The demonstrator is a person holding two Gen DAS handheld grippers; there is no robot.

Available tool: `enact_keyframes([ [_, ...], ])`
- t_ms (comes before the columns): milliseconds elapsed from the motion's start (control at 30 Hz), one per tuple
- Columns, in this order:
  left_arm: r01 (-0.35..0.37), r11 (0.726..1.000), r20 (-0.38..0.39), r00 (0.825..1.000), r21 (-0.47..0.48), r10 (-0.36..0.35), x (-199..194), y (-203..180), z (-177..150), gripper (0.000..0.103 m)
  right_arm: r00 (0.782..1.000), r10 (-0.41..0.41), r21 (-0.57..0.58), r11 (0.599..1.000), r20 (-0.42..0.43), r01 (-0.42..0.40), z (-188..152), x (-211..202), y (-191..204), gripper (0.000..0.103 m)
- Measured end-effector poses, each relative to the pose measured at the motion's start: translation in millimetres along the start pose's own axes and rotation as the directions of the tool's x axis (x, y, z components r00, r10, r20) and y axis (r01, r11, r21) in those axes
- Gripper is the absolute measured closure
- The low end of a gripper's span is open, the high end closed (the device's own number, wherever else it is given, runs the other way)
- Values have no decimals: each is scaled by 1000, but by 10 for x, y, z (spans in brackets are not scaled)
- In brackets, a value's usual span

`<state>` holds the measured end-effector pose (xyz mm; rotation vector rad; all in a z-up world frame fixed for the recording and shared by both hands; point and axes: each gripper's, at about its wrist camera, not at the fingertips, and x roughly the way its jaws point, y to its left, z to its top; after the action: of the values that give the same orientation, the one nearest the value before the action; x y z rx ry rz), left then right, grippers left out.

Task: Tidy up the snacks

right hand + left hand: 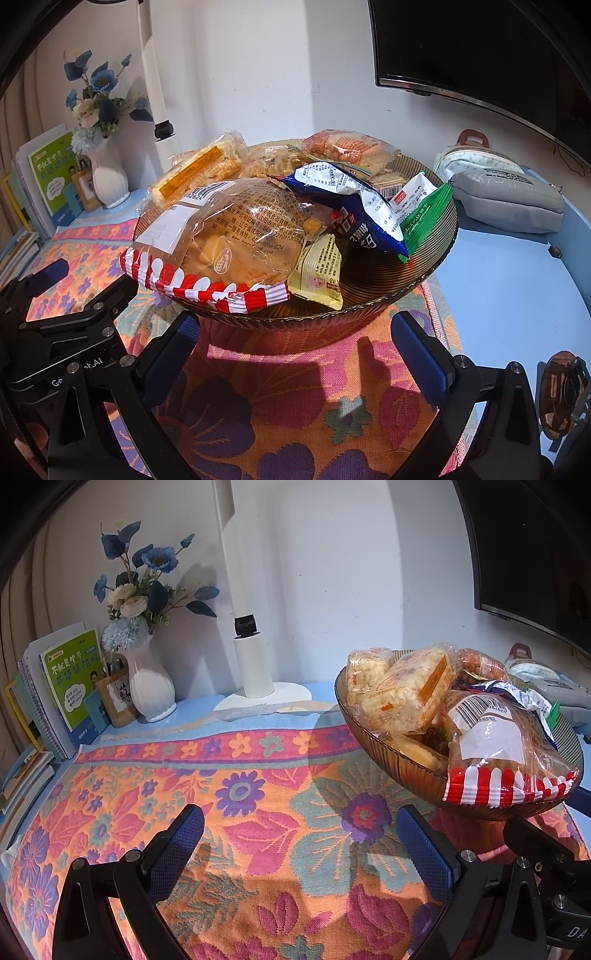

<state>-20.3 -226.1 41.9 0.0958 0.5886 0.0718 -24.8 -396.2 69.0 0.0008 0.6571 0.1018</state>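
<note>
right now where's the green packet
In the right wrist view, the green packet leans against the right inner wall of the brown ribbed bowl, beside the blue and white snack bag, with the grey pouch beyond the rim.

The bowl [424,273] full of snack packs [236,236] sits on the cloth [258,812]; the vase [151,686] and books [70,679] stand far left behind it, the pouch [509,199] to its right

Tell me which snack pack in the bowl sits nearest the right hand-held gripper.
The clear bread bag with the red-and-white striped edge, overhanging the bowl's front rim.
</note>
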Motion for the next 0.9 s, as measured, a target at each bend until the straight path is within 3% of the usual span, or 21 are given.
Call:
enact_keyframes([
  [900,9,1000,-25,1000,-7,-9,55,22,-8,0,1000,12,5,1000,-12,-11,-9,40,-22,0],
])
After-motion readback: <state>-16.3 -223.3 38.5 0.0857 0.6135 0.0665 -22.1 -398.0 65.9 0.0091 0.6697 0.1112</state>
